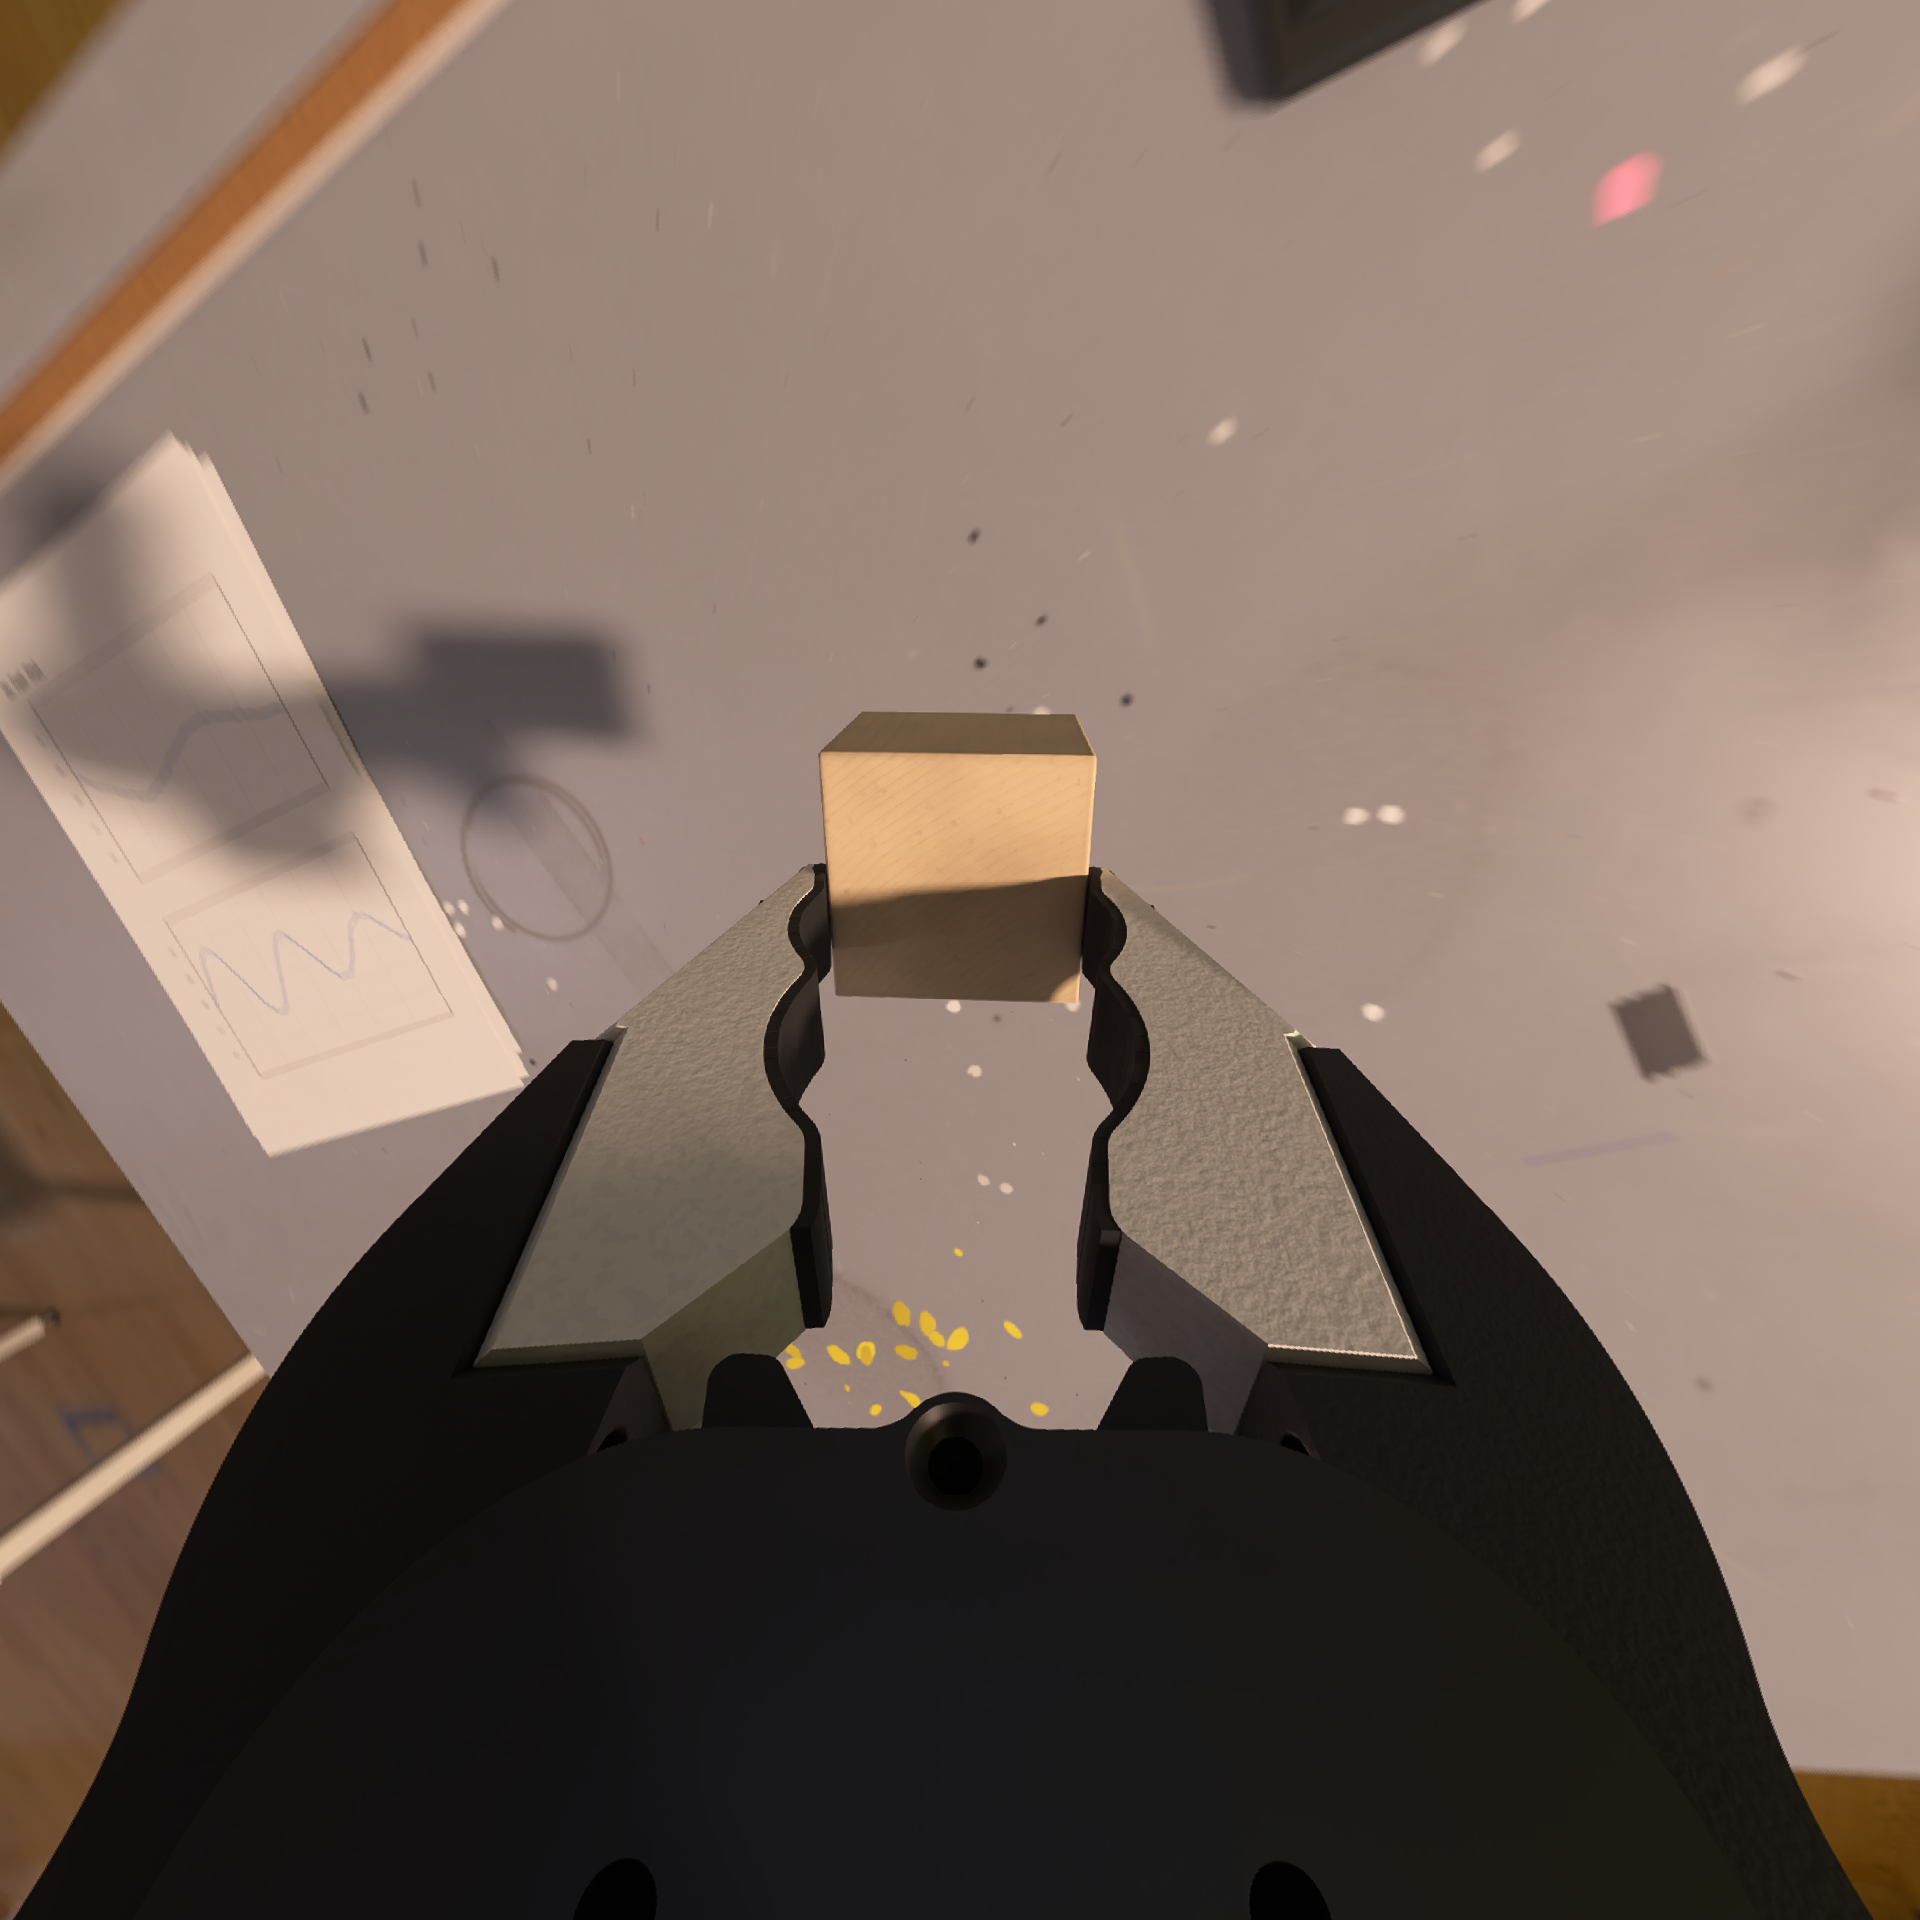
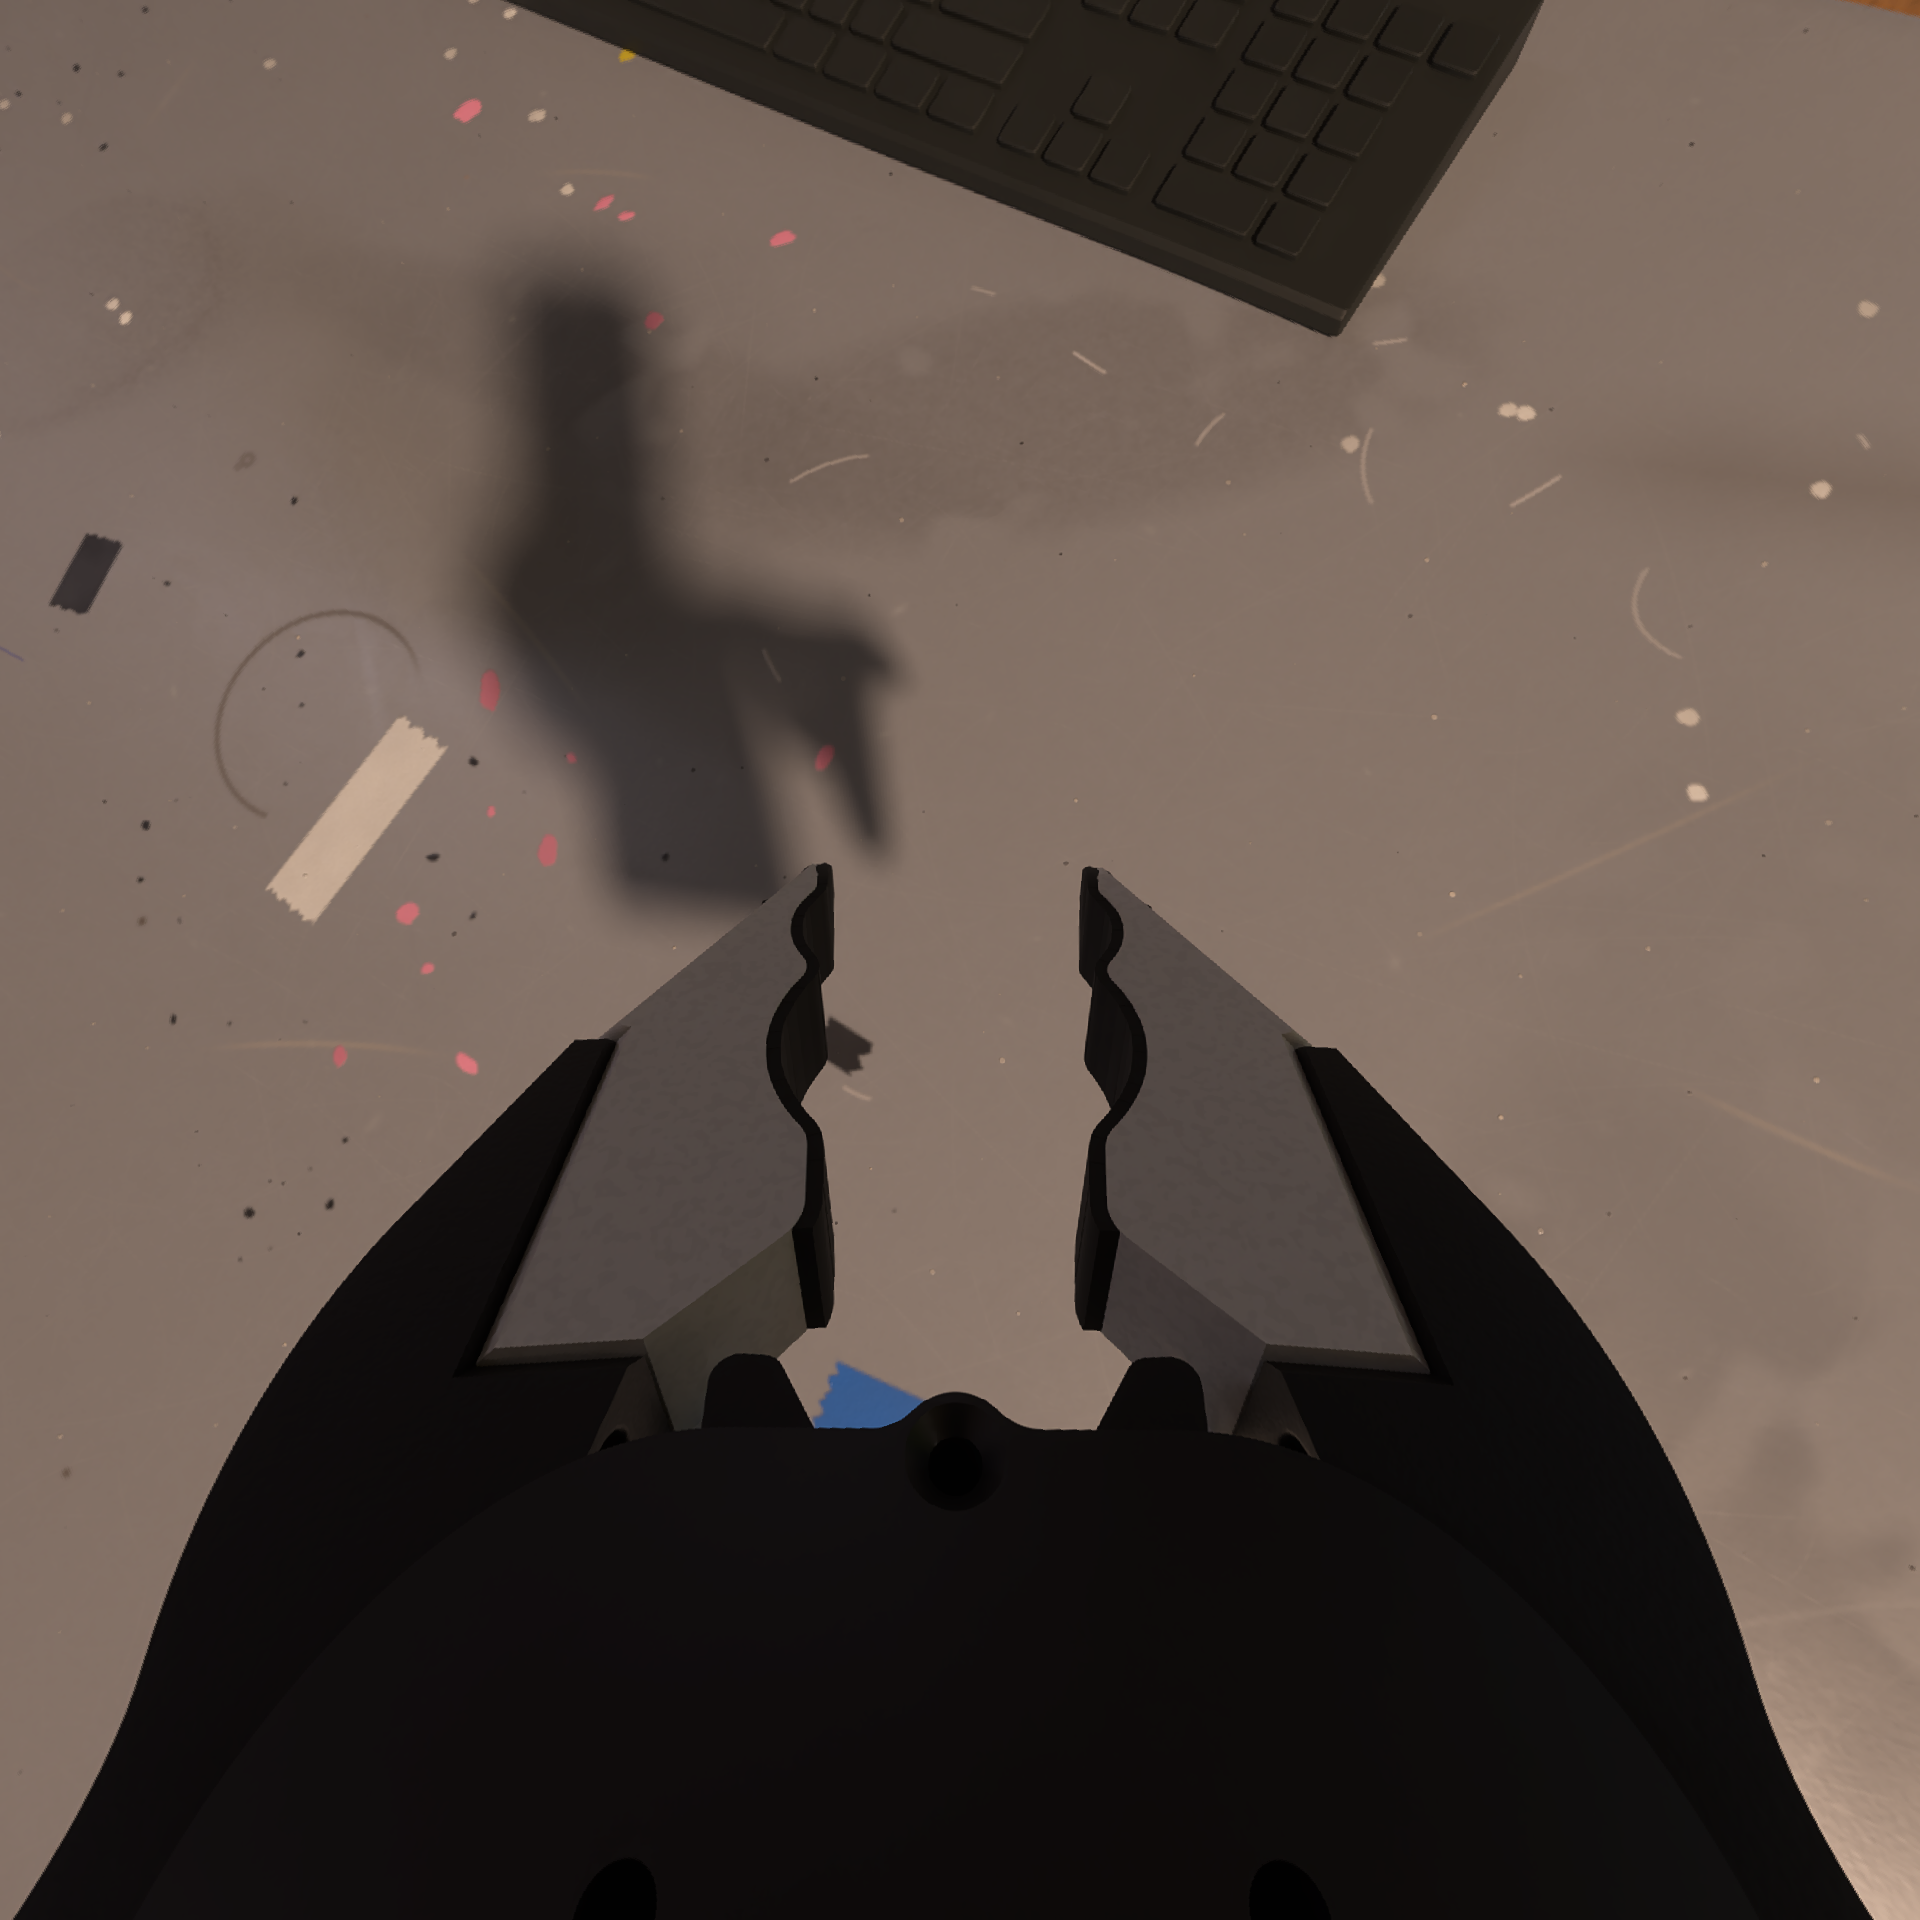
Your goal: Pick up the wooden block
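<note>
The wooden block (image 1: 956, 831) is a pale cube seen in the left wrist view. My left gripper (image 1: 956, 883) is shut on it, with one fingertip pressed against each side of its lower half. The block hangs above the grey table (image 1: 1351, 520) and casts no shadow right beneath itself. My right gripper (image 2: 956, 883) is open and empty, held above a bare patch of the table (image 2: 1351, 727). The block does not show in the right wrist view.
A stack of printed sheets (image 1: 239, 810) lies on the table at the left, near the table's wooden edge (image 1: 208, 239). A black keyboard (image 2: 1143, 125) lies ahead of my right gripper. Strips of tape (image 2: 358, 821) and paint flecks mark the tabletop.
</note>
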Controlling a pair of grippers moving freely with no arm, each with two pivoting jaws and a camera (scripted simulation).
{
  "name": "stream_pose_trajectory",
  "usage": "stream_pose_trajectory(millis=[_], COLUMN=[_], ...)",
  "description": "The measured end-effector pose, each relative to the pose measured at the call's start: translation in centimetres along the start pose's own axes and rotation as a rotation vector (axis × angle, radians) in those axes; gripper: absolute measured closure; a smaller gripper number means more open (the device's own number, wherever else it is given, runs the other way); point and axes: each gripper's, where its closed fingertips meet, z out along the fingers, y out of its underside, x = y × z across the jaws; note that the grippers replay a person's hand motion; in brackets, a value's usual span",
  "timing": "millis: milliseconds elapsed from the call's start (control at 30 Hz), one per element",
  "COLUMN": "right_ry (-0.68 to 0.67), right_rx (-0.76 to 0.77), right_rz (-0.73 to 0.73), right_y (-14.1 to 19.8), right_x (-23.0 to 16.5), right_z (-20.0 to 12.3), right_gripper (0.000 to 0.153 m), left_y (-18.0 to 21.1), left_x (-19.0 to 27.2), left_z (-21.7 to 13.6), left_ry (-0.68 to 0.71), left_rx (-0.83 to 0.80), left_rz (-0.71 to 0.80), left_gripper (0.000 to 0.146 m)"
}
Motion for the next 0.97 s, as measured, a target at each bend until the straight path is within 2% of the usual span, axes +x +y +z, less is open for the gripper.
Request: stream_pose_trajectory(millis=[100, 167, 233, 367, 433, 533, 600, 967], right_ry=[0.002, 0.001, -0.001, -0.014, -0.018, -0.025, -0.026, -0.047], right_rx=[-0.003, -0.003, -0.003, -0.003, 0.001, 0.004, 0.002, -0.004], right_rz=[0.002, 0.002, 0.000, -0.009, -0.011, -0.013, -0.012, -0.008], right_y=[0.1, 0.1, 0.1, 0.0, 0.0, -0.1, 0.0, 0.2], right_x=[0.1, 0.0, 0.0, -0.4, -0.5, -0.6, -0.5, -0.6], right_z=[0.0, 0.0, 0.0, 0.0, 0.0, 0.0, 0.1, 0.2], right_gripper=[0.105, 0.105, 0.105, 0.106, 0.106, 0.106, 0.106, 0.106], left_y=[-1.7, -2.4, -2.2, -0.5, 0.3, 1.3, 1.7, 3.0], left_x=[3.1, 7.2, 12.4, 21.4, 24.6, 28.1, 29.2, 30.9], left_z=[-5.2, -8.0, -9.8, -10.7, -10.0, -8.3, -6.9, -3.5], left_ry=[0.112, 0.228, 0.360, 0.495, 0.512, 0.559, 0.540, 0.499], left_rx=[0.094, 0.147, 0.191, 0.271, 0.288, 0.279, 0.261, 0.204], left_rz=[0.107, 0.206, 0.382, 0.795, 0.908, 0.989, 1.025, 1.070], left_gripper=[0.097, 0.097, 0.097, 0.097, 0.097, 0.097, 0.097, 0.097])
